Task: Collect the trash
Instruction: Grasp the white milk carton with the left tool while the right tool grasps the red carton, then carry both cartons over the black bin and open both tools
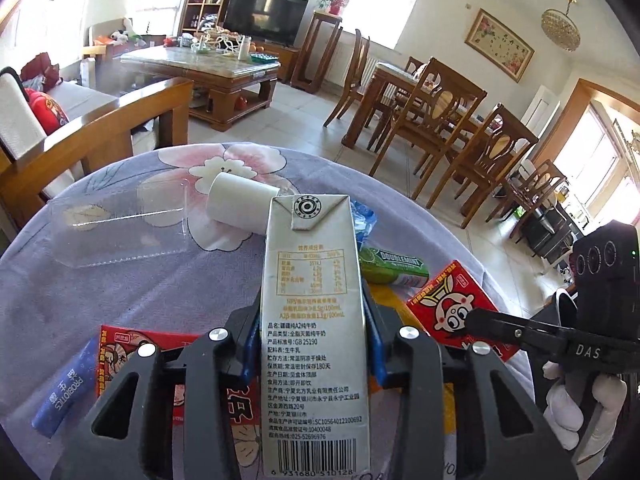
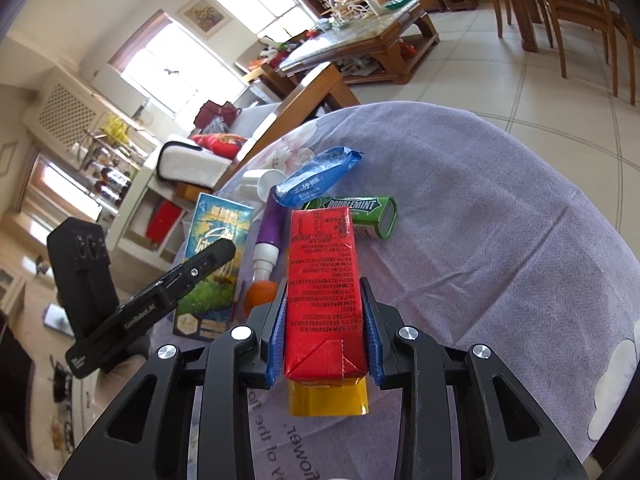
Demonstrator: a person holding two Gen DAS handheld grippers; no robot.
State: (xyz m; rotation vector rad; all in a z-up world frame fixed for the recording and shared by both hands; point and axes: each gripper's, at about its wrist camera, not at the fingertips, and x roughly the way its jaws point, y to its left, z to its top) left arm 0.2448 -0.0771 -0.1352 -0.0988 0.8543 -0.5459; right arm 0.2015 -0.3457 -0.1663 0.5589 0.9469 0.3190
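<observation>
My left gripper (image 1: 314, 320) is shut on a tall grey milk carton (image 1: 314, 300). Its blue pads (image 1: 251, 344) press on both sides of the carton, which stands upright between them above the table. My right gripper (image 2: 324, 320) is shut on a red drink carton (image 2: 322, 280), with blue pads against both of its narrow sides. In the left wrist view the same red carton (image 1: 448, 300) shows a cartoon face at the right. From the right wrist view, the milk carton's blue printed face (image 2: 216, 264) appears at the left.
A round table under a purple flowered cloth (image 2: 500, 240) carries a green Doublemint pack (image 2: 360, 210), a blue wrapper (image 2: 316, 178), a white paper cup (image 1: 240, 206), a clear plastic tray (image 1: 120, 228), a purple bottle (image 2: 270, 236), a yellow pack (image 2: 328, 398) and a flat red pack (image 1: 132, 356).
</observation>
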